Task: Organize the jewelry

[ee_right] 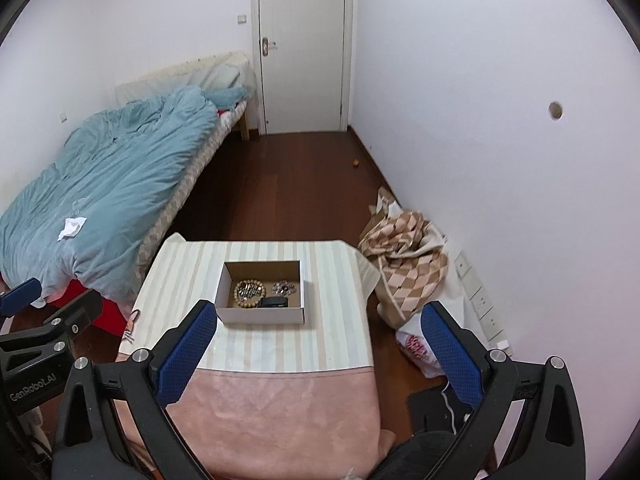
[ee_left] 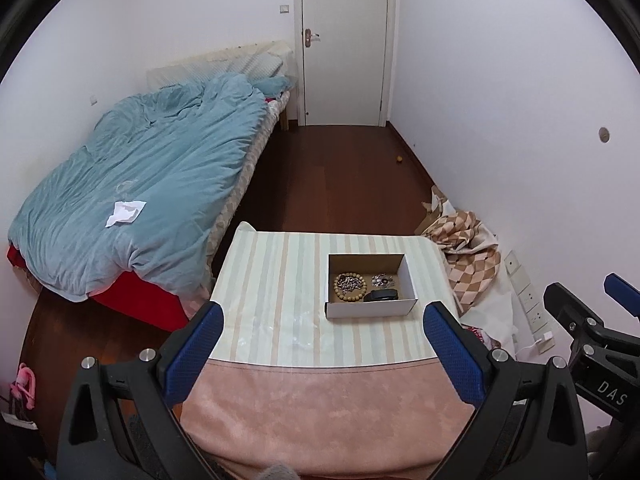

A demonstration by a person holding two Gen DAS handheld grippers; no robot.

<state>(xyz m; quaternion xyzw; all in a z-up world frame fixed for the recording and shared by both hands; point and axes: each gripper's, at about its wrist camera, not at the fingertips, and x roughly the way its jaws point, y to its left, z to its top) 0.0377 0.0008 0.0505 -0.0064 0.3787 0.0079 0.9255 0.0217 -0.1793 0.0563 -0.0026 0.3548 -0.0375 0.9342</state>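
Observation:
A small white cardboard box stands on the striped table. Inside lie a wooden bead bracelet ringing a silver chain, a silver jewelry cluster, and a black item. My left gripper is open and empty, held above the table's near half. My right gripper is open and empty, just short of the box. Each gripper shows at the edge of the other's view, the right and the left.
A pink cloth covers the table's near part. A bed with a blue duvet is on the left. A checkered bundle and a plastic bag lie on the floor at right. A shut door is at the back.

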